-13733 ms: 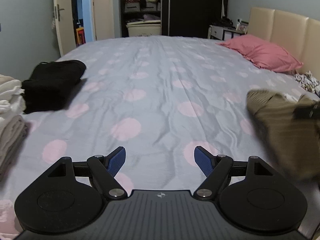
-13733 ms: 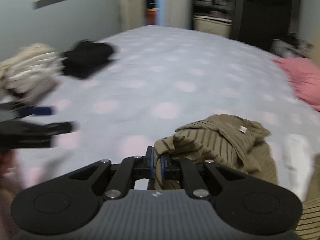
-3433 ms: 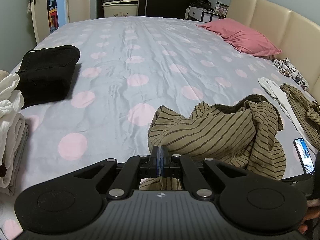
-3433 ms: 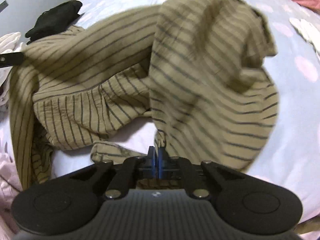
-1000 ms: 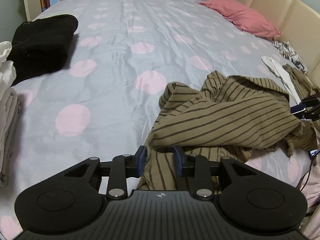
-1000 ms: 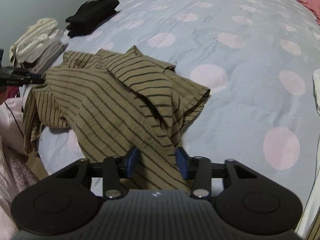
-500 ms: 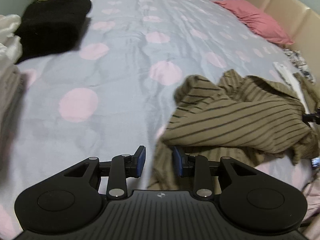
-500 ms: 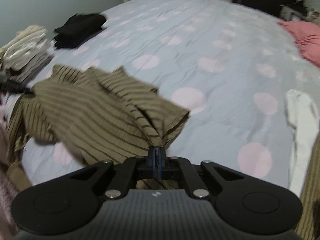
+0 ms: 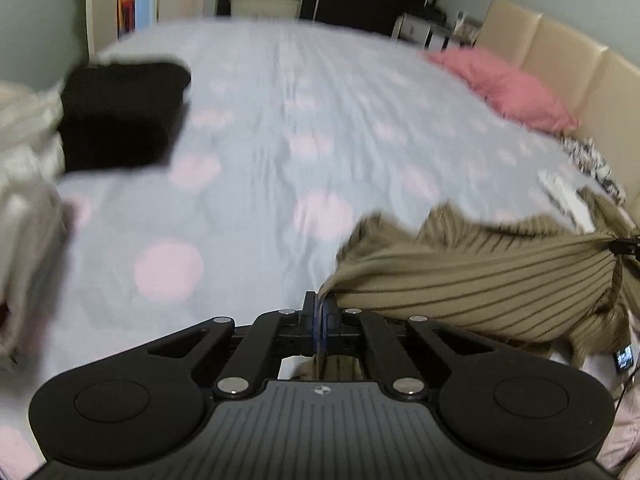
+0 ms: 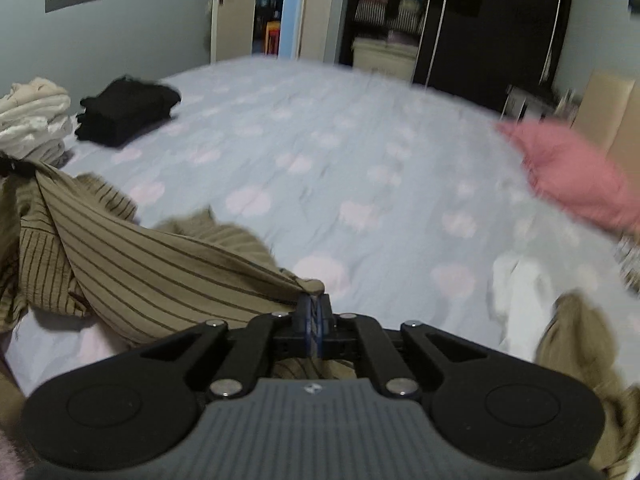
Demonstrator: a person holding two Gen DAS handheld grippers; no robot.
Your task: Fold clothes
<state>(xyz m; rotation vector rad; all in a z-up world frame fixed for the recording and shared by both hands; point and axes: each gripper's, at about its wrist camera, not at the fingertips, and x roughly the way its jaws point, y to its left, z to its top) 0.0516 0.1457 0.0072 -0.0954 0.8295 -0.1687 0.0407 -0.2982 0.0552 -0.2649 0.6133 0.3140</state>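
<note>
The striped shirt (image 9: 480,280) is stretched taut between the left gripper (image 9: 320,316), jaws clenched on its nine-o'clock edge, and the right gripper (image 10: 314,314), clamped at three o'clock, for spreading over the bed (image 9: 280,140).

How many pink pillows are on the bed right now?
1. The pink pillow lies at the far right of the bed, next to the beige headboard. Both views show only this one; others could lie outside the frame.
</note>
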